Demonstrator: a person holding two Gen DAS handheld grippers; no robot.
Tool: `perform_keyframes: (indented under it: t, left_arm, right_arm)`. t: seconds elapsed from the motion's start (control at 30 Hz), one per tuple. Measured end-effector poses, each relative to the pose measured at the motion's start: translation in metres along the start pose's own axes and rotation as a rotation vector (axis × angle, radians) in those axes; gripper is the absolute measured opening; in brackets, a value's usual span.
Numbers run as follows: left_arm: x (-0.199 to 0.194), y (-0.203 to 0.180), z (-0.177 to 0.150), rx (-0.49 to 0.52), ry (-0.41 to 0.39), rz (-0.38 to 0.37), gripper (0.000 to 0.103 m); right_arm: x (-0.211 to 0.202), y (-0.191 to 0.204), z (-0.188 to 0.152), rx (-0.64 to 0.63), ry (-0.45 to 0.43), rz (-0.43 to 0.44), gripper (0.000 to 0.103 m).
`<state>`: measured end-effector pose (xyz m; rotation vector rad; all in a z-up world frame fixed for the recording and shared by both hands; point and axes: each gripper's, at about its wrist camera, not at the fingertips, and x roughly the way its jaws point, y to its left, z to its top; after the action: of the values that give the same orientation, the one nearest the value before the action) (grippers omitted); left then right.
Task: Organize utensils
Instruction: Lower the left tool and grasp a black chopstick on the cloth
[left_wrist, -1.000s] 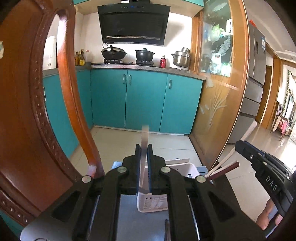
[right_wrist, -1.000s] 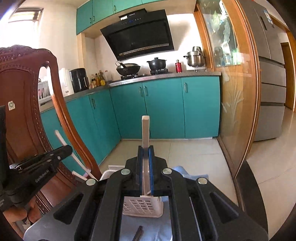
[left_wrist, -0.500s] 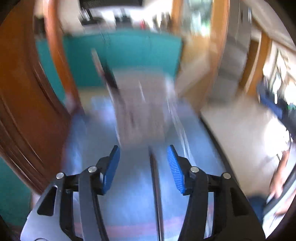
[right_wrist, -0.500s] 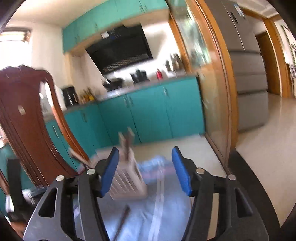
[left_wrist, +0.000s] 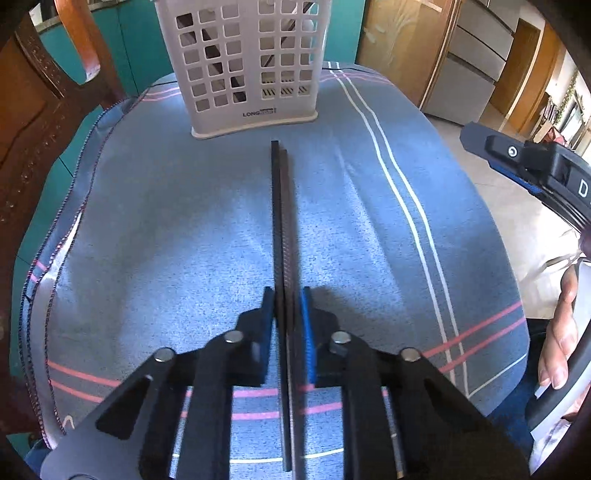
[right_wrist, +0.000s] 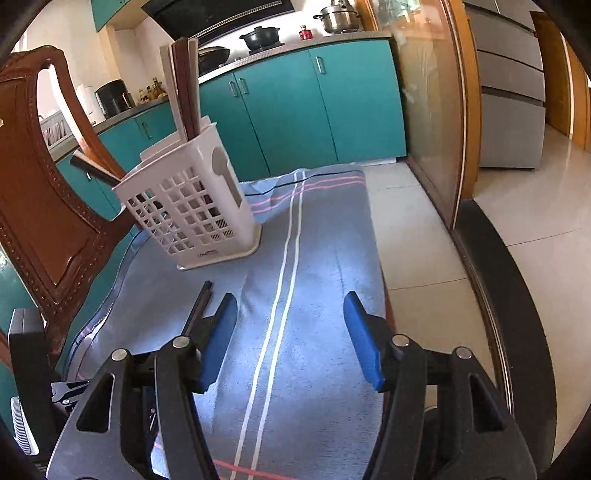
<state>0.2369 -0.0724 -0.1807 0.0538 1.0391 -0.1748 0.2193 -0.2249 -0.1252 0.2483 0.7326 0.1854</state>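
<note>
Your left gripper (left_wrist: 287, 306) is closing on the dark chopsticks (left_wrist: 283, 221) lying along the blue cloth (left_wrist: 166, 240); your right gripper (right_wrist: 290, 338) hangs half open, nothing between its pads. Beyond them stands the white utensil basket (left_wrist: 251, 66), sticks upright inside.

Woven blue cloth (left_wrist: 155, 229) with a matt, slightly nubbly face, thin pink and white stripes, and a stitched hem at the left edge. White utensil holder (left_wrist: 243, 66) at top centre in smooth moulded plastic, perforated in a square grid. Pair of dark chopsticks (left_wrist: 282, 221) in the middle, matt, finely ribbed. Carved chair back (right_wrist: 48, 192) at left in glossy varnished wood. Floor tiles (right_wrist: 517, 206) at right, polished and reflective.
</note>
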Motion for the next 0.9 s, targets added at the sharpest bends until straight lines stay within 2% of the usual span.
perform_keyframes:
  t: [0.43, 0.9]
  left_arm:
    - [-0.017, 0.001, -0.002, -0.018, -0.021, -0.014, 0.012]
    - [-0.039, -0.010, 0.004, 0.015, -0.072, -0.028, 0.012]
  right_arm:
    - [0.014, 0.002, -0.012, -0.006, 0.076, -0.008, 0.059]
    - [0.015, -0.001, -0.014, 0.004, 0.094, -0.014, 0.059]
